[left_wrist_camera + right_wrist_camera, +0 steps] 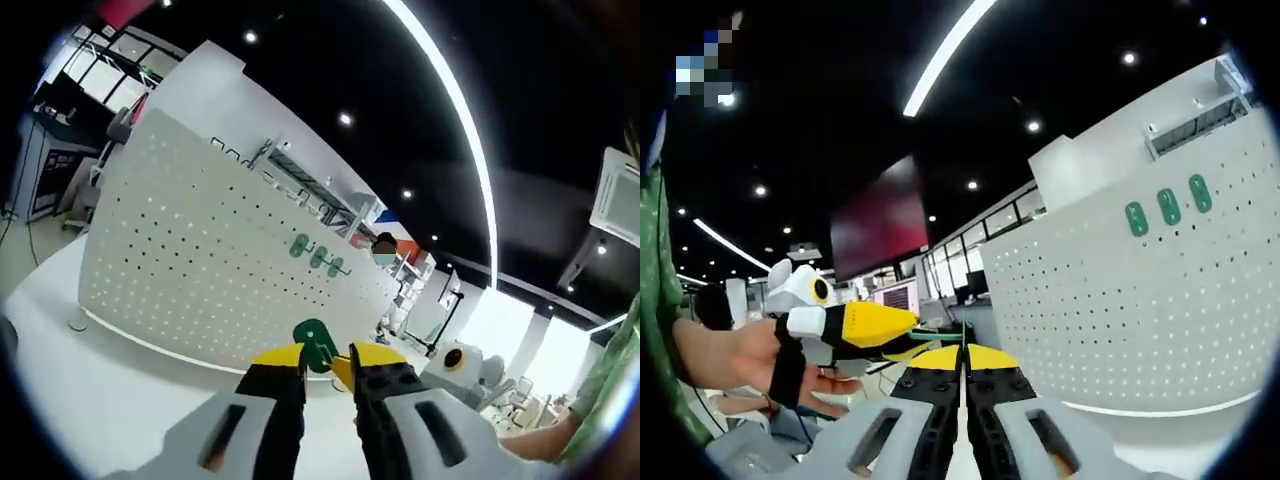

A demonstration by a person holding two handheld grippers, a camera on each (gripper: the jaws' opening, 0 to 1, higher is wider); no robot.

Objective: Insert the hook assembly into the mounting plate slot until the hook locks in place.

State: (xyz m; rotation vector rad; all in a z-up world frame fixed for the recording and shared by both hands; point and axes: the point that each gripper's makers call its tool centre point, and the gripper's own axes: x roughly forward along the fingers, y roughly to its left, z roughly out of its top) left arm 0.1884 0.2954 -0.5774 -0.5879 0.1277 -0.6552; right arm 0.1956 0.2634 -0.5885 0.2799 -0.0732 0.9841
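The white pegboard mounting plate [200, 260] stands upright on the white worktop [90, 400], and three green hooks [317, 256] already sit in a row on its face. The left gripper [325, 365] holds another green hook assembly [316, 343] between its yellow tips, in the air in front of the plate's lower part and apart from it. The right gripper [962, 358] has its jaws pressed together, with only a thin green edge between them; what this is, I cannot tell. I judge the insertion is not yet done: the held hook must reach a slot and lock.
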